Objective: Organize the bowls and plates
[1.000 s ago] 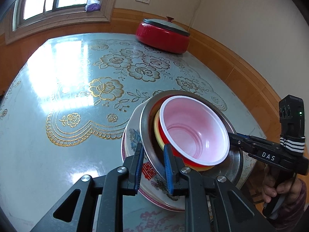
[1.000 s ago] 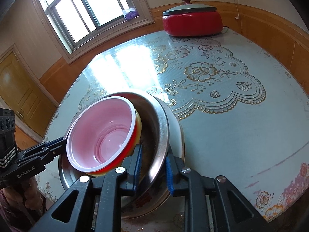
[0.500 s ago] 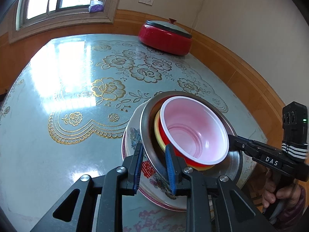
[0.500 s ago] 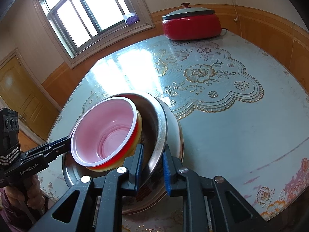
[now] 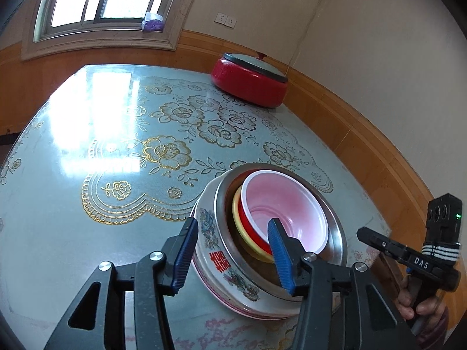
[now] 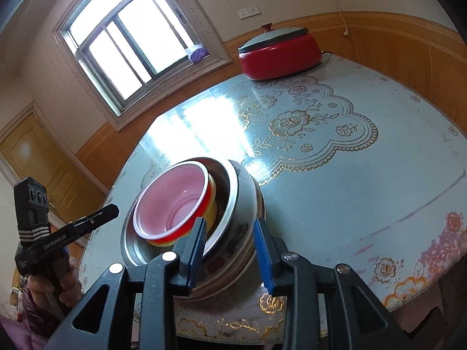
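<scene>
Steel bowl (image 5: 335, 227) (red bowl (image 5: 284, 204) nested inside) sits in the floral ceramic bowl (image 5: 216, 250) near the table (image 5: 73, 204) edge; both the left gripper (image 5: 233, 255) and right gripper (image 6: 230, 250), clamped on the rims earlier, now gape open.

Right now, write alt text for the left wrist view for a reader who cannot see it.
The open left gripper straddles the near rim of a nested stack: pink bowl in a steel bowl in a floral bowl, on a gold-patterned table. A red lidded pot sits far behind.
</scene>
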A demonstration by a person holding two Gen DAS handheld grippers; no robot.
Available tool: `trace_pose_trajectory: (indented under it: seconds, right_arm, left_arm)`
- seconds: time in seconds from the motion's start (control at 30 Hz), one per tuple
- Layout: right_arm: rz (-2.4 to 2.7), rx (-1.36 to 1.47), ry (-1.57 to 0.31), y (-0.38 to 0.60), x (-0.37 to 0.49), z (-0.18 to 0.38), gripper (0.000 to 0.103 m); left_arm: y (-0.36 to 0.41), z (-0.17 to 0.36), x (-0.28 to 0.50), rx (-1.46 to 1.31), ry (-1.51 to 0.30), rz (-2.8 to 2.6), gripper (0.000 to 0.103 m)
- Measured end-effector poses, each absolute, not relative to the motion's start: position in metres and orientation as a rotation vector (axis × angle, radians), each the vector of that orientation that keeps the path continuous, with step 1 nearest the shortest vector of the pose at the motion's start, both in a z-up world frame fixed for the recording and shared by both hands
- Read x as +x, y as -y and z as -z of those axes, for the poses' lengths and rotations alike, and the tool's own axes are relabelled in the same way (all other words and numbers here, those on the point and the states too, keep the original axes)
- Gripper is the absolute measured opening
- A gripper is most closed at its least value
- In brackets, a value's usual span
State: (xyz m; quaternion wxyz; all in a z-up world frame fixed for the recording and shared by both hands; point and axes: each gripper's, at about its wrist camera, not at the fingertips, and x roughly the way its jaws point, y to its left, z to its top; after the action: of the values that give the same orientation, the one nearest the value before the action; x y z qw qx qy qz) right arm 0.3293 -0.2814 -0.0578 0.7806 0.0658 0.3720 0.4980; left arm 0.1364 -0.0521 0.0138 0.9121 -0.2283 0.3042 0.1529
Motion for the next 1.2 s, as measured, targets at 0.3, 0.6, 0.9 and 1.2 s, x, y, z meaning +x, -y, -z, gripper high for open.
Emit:
trace_pose_trajectory:
  seconds: [0.3, 0.6, 0.9, 1.2]
  right_arm:
    - [-1.127, 0.119, -0.918, 0.276, 0.288, 0.087, 0.033]
    - [-1.045, 0.083, -0.972, 0.239, 0.241, 0.097, 0.034]
    - [-0.894, 0.088, -0.921, 0.235, 0.223, 0.082, 0.034]
    - [-0.675, 0.404, -0.882, 0.291, 0.276, 0.071, 0.034]
  left_arm:
    - [0.033, 0.004, 0.122, -0.425, -0.693, -0.292, 0.049]
    - [0.026, 0.027, 0.115, -0.335, -0.786, -0.14, 0.048]
    - [0.023, 0.037, 0.124, -0.285, -0.836, -0.011, 0.047]
    - [-0.006, 0.037, 0.135, -0.352, -0.846, -0.085, 0.047]
